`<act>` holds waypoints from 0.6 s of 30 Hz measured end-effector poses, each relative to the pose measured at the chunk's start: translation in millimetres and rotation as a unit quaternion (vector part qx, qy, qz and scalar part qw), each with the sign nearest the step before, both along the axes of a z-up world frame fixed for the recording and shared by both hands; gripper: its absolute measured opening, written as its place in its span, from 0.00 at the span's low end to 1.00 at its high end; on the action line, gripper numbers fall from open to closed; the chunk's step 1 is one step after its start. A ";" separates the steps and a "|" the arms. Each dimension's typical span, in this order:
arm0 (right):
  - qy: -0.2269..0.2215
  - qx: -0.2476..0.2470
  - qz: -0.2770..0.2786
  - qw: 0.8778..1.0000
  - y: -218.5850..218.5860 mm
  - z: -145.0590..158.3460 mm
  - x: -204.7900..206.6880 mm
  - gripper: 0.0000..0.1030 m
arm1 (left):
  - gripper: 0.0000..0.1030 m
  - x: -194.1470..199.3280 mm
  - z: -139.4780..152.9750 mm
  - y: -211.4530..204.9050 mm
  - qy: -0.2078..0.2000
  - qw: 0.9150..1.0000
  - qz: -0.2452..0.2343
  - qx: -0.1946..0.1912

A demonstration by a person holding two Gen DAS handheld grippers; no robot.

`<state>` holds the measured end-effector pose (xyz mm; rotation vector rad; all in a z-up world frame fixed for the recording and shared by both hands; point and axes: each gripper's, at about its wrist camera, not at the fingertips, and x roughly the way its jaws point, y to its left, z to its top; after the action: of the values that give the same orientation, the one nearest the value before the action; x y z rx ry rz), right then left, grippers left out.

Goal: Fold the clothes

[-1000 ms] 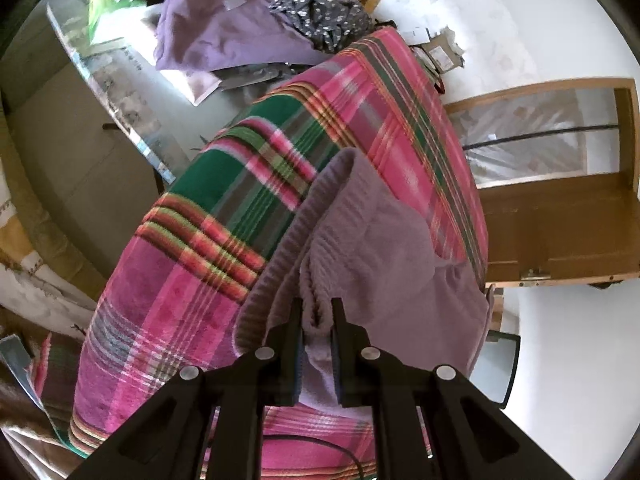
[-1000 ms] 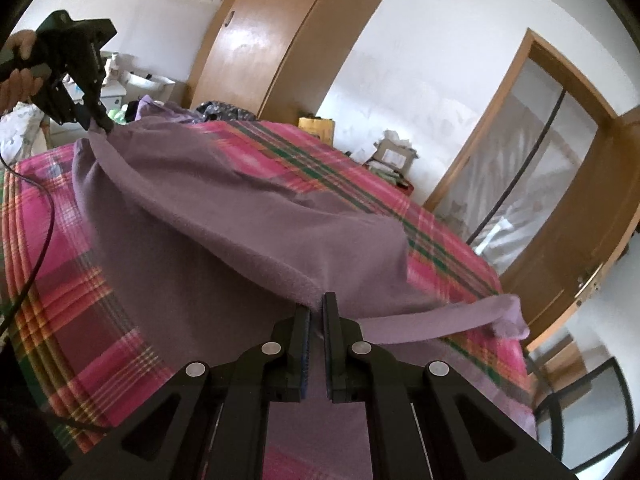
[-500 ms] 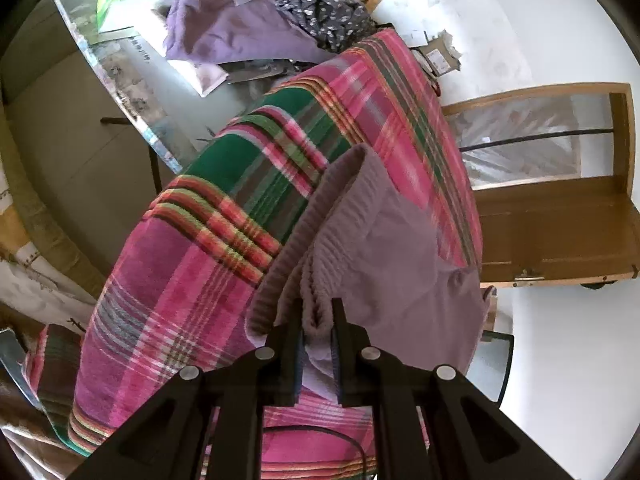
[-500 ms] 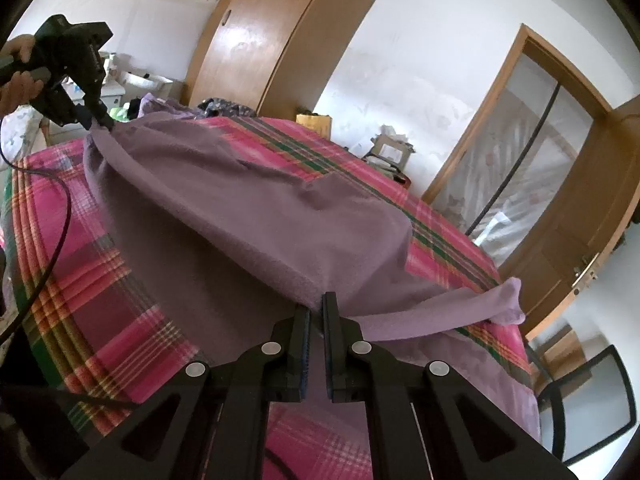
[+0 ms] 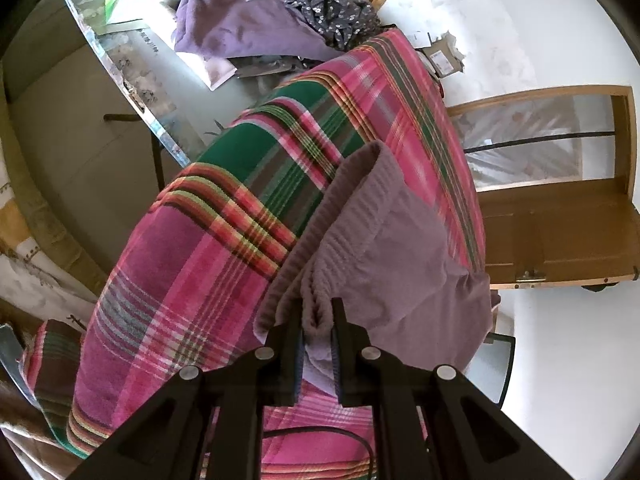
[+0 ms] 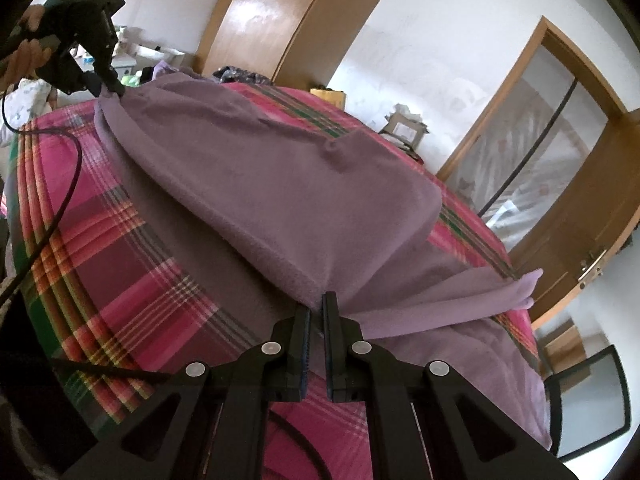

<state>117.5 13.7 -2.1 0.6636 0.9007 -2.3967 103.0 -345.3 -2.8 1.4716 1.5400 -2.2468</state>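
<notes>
Two grippers, both clamped on your purple garment (image 6: 304, 184).
Your left gripper (image 5: 316, 322) pinches its ribbed waistband; your right gripper (image 6: 316, 308) apparently grips a folded edge above the plaid bed (image 6: 120, 248).

The mauve garment (image 6: 280, 184) is soft, matt fleecy cloth with a ribbed knit waistband (image 5: 320, 216). The plaid bedspread (image 5: 192, 264) is coarse woven cotton. Both claws, left (image 5: 317, 320) and right (image 6: 316, 312), are matt black plastic. The wardrobe (image 6: 272, 20) is glossy varnished wood
</notes>
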 end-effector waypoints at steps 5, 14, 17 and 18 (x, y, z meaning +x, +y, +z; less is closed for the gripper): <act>-0.002 0.008 0.001 1.000 -0.2 -3.8 0.3 0.06 | 0.12 0.0 0.7 0.9 0.002 1.000 -0.001 -0.005; -0.022 0.016 0.000 1.000 1.6 -8.5 -1.3 0.07 | 0.14 3.6 1.0 0.6 0.003 1.000 -0.001 -0.003; -0.035 0.009 -0.004 0.999 3.1 -7.4 -3.0 0.08 | 0.14 5.3 3.3 1.4 0.005 1.000 -0.006 -0.007; -0.037 0.007 -0.006 0.999 3.6 -7.3 -3.2 0.08 | 0.14 6.2 4.0 1.5 0.005 1.000 -0.007 -0.007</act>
<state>114.3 17.3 -9.3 0.7605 0.8853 -2.3611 109.2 -343.8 1.2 1.4741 1.5189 -2.2718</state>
